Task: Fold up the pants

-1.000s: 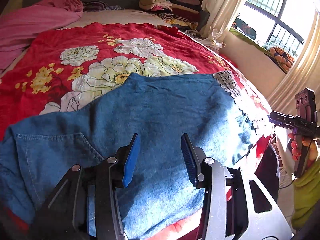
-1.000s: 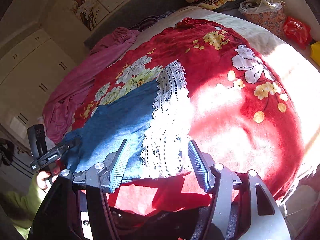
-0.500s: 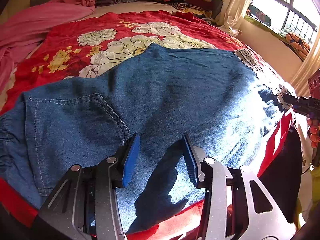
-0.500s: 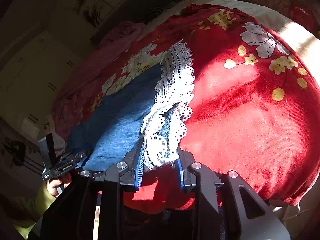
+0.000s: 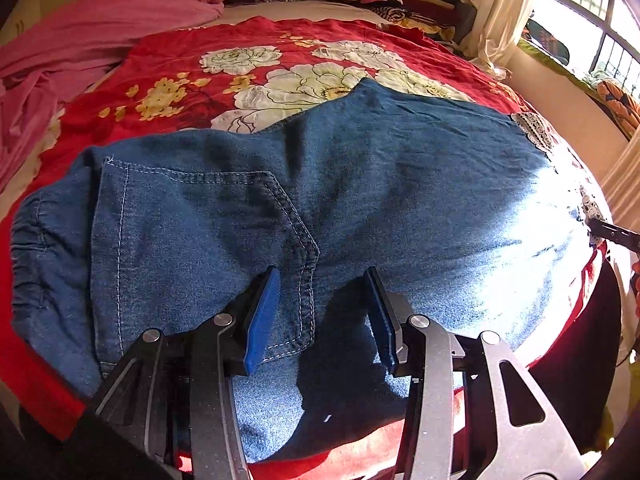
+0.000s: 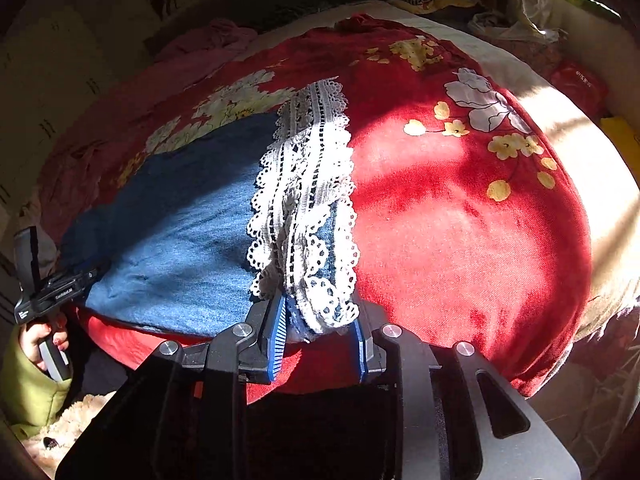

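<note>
Lace hem [image 6: 308, 216] caught at one end of the pants [image 5: 340, 208], pocket end not yet gripped.

Right gripper [image 6: 320, 332] stood wide a second ago with the lace lying loose between its fingers; its jaws have closed onto the hem's near edge, then eased a little, and lace and denim now sit bunched between the pads, which look clamped on them. Left gripper [image 5: 320, 316] has come lower over the back pocket [image 5: 200, 248] near the waistband, jaws apart as before (nothing between them but flat denim underneath). Pants lie spread flat across the red floral blanket [image 5: 180, 52] on the bed, waist toward the left gripper, hem toward the right. With one end secured, the fold probably waits on the left gripper taking hold of the waist end.
</note>
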Available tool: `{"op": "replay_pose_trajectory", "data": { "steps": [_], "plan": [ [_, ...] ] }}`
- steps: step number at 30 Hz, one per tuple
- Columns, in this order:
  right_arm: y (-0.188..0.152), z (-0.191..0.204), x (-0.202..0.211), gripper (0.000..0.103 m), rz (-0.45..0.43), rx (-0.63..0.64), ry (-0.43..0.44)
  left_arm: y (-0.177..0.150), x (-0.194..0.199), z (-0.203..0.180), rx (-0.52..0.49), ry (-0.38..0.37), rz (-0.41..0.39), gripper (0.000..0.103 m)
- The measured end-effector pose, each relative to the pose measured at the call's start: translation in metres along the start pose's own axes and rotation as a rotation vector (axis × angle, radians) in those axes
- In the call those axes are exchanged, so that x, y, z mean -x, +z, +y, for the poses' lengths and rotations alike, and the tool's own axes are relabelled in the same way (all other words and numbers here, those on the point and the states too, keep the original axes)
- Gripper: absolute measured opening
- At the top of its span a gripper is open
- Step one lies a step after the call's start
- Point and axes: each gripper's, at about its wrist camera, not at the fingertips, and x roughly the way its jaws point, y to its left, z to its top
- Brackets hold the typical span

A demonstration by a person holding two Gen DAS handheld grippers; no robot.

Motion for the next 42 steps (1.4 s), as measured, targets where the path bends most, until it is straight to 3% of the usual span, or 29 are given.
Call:
{"op": "replay_pose_trajectory", "data": {
  "steps": [5, 10, 12, 23, 30, 32, 37, 42],
  "plan": [
    [0.001, 0.005, 0.017, 0.044, -0.032, 0.013, -0.084, 0.000, 0.005, -0.001, 0.012, -0.002, -0.007, 0.039],
    [-0.002, 0.011, 0.042, 0.050, -0.085, 0.020, -0.107, 0.001, 0.017, -0.008, 0.007, -0.002, -0.018, 0.048],
    [-0.001, 0.017, 0.051, 0.061, -0.112, 0.036, -0.127, 0.002, 0.022, -0.010, 0.002, -0.005, -0.026, 0.050],
    [0.002, 0.058, 0.061, 0.079, -0.151, 0.101, -0.096, 0.007, 0.047, -0.023, -0.033, -0.016, -0.064, 0.065],
    [-0.002, 0.075, 0.052, 0.085, -0.139, 0.124, -0.070, 0.007, 0.050, -0.033, -0.054, -0.023, -0.060, 0.074],
    [-0.003, 0.077, 0.050, 0.088, -0.138, 0.129, -0.076, 0.008, 0.048, -0.036, -0.056, -0.026, -0.053, 0.085],
    [-0.005, 0.075, 0.047, 0.093, -0.137, 0.117, -0.099, 0.013, 0.044, -0.048, -0.077, -0.042, -0.043, 0.093],
    [-0.007, 0.056, 0.046, 0.094, -0.159, 0.042, -0.117, 0.033, 0.040, -0.073, -0.141, -0.056, -0.063, 0.093]
  ]
}}
